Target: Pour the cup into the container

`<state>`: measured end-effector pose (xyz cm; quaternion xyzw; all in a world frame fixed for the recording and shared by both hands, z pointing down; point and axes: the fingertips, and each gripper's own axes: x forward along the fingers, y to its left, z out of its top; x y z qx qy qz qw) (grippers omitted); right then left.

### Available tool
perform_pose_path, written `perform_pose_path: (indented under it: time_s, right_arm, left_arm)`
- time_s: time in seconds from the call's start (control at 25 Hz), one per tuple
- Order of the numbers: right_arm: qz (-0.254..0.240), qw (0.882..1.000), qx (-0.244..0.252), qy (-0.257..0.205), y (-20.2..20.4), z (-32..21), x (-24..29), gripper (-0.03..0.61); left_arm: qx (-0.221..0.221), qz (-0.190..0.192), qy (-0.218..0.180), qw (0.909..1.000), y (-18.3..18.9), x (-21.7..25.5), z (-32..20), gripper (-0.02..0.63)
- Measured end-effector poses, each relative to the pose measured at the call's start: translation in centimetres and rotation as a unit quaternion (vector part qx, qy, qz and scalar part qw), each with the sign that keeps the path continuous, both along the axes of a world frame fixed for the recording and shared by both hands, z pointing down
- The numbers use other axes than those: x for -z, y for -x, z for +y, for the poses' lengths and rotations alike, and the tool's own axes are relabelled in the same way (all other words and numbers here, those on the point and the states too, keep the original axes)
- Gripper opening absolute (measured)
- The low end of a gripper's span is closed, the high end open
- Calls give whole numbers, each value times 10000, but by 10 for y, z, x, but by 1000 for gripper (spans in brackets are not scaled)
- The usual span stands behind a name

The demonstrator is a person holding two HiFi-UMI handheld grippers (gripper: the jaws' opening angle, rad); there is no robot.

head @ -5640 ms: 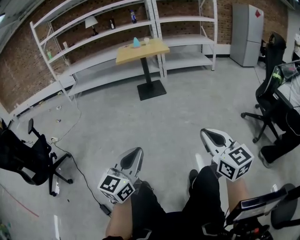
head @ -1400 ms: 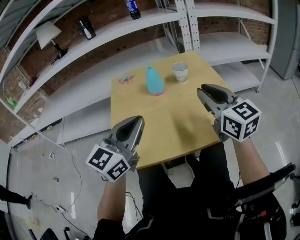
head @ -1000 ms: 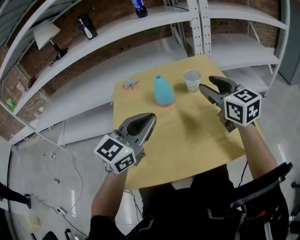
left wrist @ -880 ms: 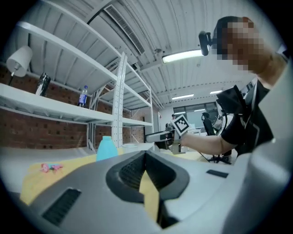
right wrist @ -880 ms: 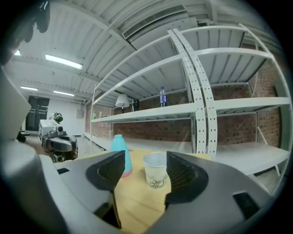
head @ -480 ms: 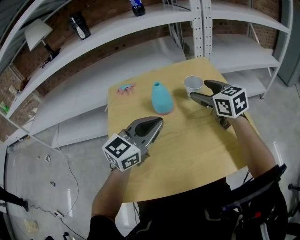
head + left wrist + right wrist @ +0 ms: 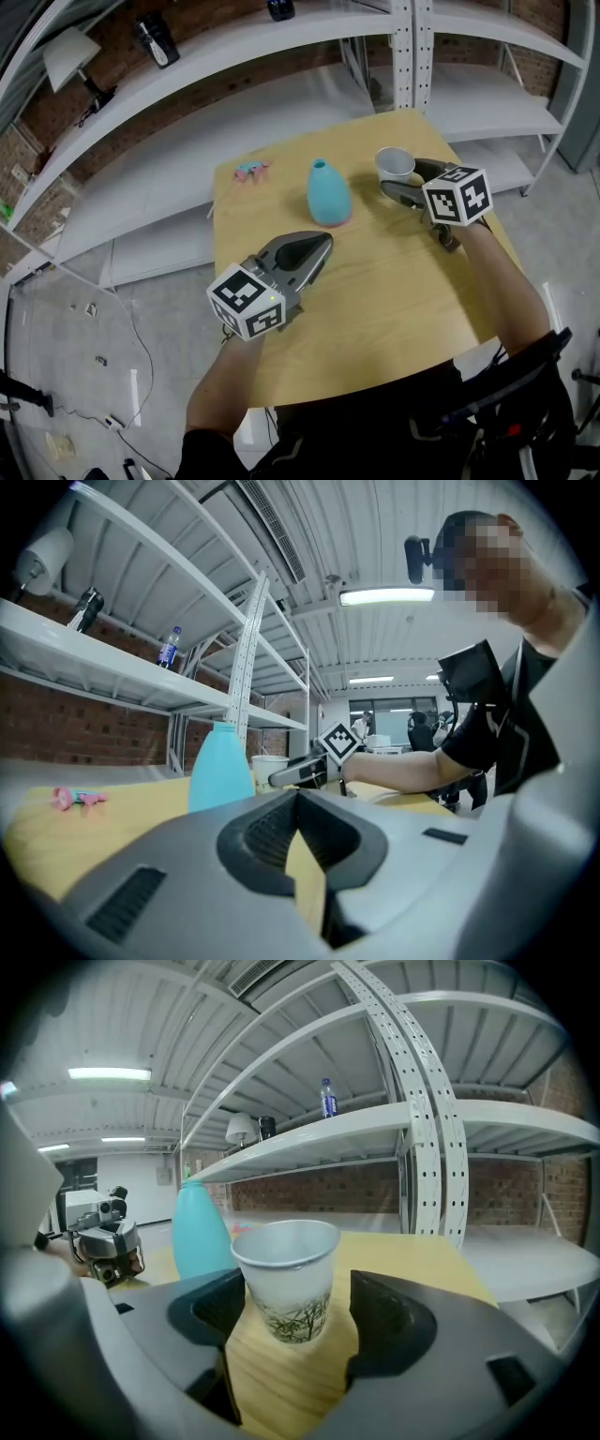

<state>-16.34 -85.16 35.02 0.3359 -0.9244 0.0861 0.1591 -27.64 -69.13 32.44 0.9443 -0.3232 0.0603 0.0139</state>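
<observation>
Cup of thin white paper with bamboo print (image 7: 395, 163) is noted upright on yellow wooden tabletop (image 7: 394, 281), near turquoise bottle-shaped container (image 7: 327, 192), to its right. Jaws of right gripper (image 7: 398, 178) are spread wide around cup, not pressing. Jaws of left gripper (image 7: 322, 244), on container's near side, are closed, empty. Cup is judged light, easily crushed; hold advised mid-wall, gently squeezed, kept level.

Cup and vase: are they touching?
Apart. The head view shows bare table between the cup and the vase.
</observation>
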Motion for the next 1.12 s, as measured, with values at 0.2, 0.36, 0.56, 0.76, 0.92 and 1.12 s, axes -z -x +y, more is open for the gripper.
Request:
perform_pose_path:
  time_s: [0.2, 0.36, 0.56, 0.76, 0.92, 1.12]
  right_arm:
    - [77, 10000, 45, -17, 7, -3, 0, 339]
    - [46, 10000, -12, -36, 7, -5, 0, 302]
    - [230, 9996, 68, -166, 12, 1, 5, 295]
    - [694, 9946, 290, -711, 25, 15, 34, 293]
    - [887, 9897, 451, -1027, 37, 28, 56, 293]
    - [1310, 9788, 621, -1445, 55, 38, 77, 293]
  left_arm:
    - [-91, -81, 118, 9999, -4, -6, 0, 2]
    - [-100, -77, 106, 9999, -4, -7, 1, 2]
    - [-309, -91, 111, 9994, -7, -8, 6, 2]
    - [-505, -104, 99, 9986, -8, -7, 14, 2]
    - [-591, -104, 91, 9982, -5, -8, 22, 2]
    - [-691, -109, 81, 9975, -1, -9, 31, 2]
